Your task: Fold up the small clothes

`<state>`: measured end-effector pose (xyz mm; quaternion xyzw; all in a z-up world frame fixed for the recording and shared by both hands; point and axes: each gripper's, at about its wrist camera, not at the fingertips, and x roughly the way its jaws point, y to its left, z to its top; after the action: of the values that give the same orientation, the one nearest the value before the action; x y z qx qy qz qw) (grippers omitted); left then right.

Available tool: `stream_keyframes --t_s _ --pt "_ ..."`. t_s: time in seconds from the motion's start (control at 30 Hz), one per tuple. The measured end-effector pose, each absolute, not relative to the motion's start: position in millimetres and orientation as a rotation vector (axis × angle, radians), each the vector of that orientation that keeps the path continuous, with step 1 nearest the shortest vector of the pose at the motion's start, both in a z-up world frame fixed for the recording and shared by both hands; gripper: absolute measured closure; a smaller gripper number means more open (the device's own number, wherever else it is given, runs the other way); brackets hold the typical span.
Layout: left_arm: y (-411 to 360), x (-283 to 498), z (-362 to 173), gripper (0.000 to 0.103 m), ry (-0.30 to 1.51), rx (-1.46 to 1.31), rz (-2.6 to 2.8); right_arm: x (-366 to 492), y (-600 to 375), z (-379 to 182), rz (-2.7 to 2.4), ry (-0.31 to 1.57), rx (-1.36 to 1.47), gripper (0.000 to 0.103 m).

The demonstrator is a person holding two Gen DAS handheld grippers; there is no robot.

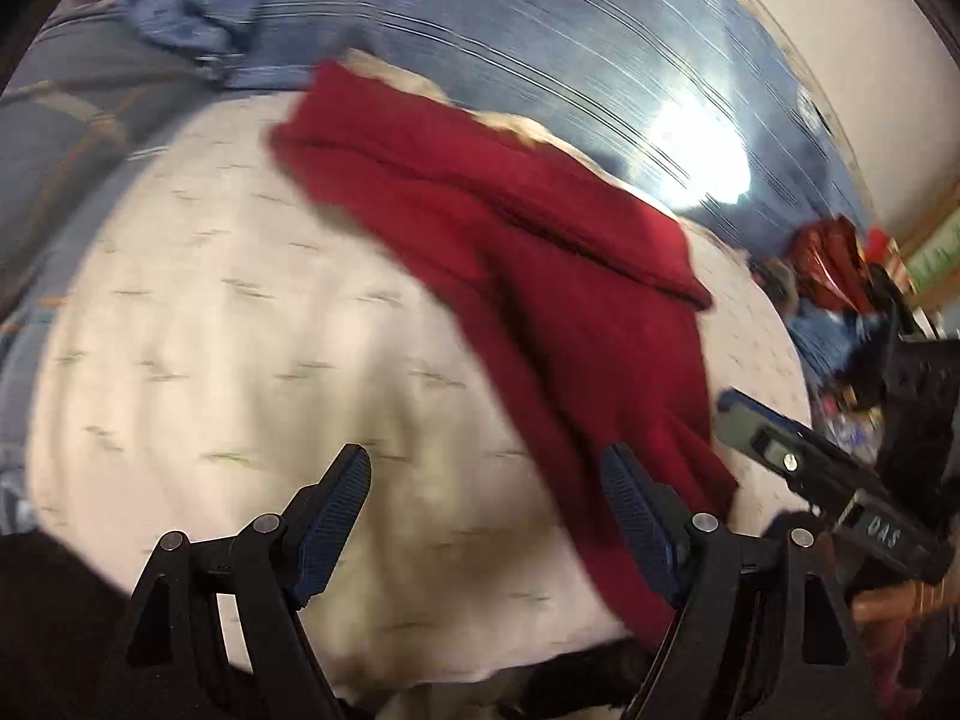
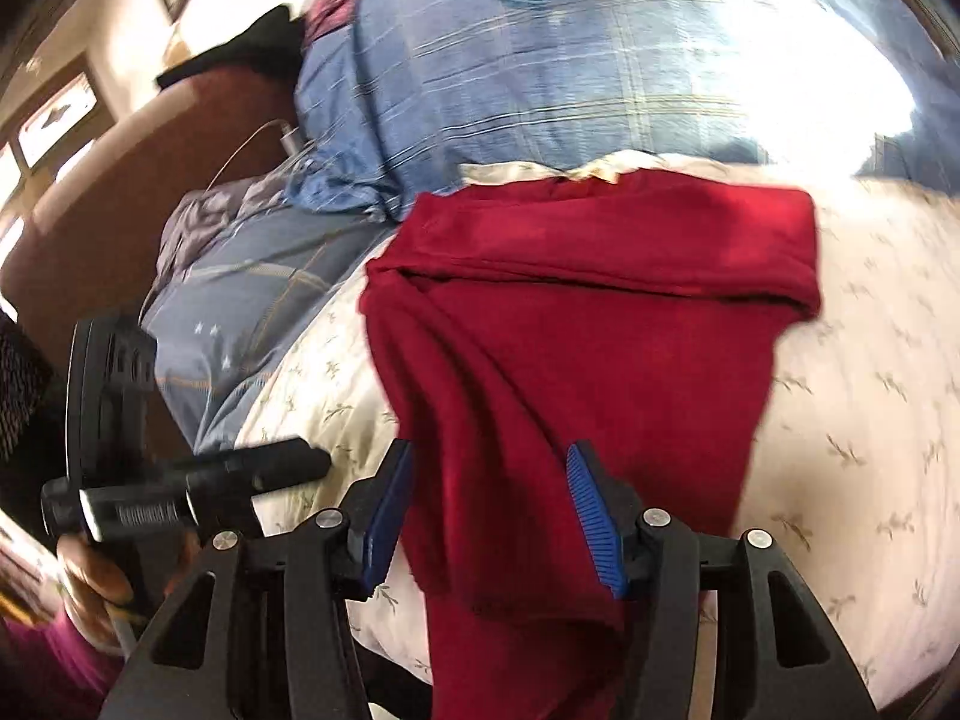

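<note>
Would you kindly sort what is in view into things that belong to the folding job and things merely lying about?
Belongs to the job:
- dark red knitted garment, partly folded
- cream floral-print bed cover beneath it
- left gripper, open
- right gripper, open over the garment

Lying about:
- blue plaid duvet
- white charging cable
- brown headboard

Garment (image 2: 576, 324) on cushion (image 2: 852, 432), far end folded over, near end hanging off the front edge; bedspread (image 2: 540, 96) behind; headboard (image 2: 120, 192) far left.
</note>
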<state>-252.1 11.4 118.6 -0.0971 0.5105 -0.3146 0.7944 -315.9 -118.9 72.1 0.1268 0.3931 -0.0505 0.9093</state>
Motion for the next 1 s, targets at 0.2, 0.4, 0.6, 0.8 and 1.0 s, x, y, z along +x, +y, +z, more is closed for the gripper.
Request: stream_keyframes --t_s 0.2,0.4,0.6,0.8,1.0 --pt "-34.8 -253.4 107.8 0.030 1.116 -0.170 -0.750 -341.2 -154.1 83.9 -0.182 0.766 0.371 0.042" --pt "-55.4 -238.8 96.0 0.089 1.110 -0.073 -0.704 -354.2 -169.9 82.2 -0.211 0.764 0.425 0.042" --pt "6.0 -248.1 125.4 0.098 1.079 -0.062 -0.710 -364.8 -167.1 81.5 -0.170 0.808 0.400 0.034" --pt "99.3 -258.0 121.9 0.098 1.115 -0.070 -0.494 -387.1 -158.9 48.7 -0.079 0.960 0.451 0.033" --pt "102.6 -260.1 102.5 0.098 1.137 -0.071 -0.437 -394.4 -128.6 6.2 -0.080 1.187 0.366 0.033"
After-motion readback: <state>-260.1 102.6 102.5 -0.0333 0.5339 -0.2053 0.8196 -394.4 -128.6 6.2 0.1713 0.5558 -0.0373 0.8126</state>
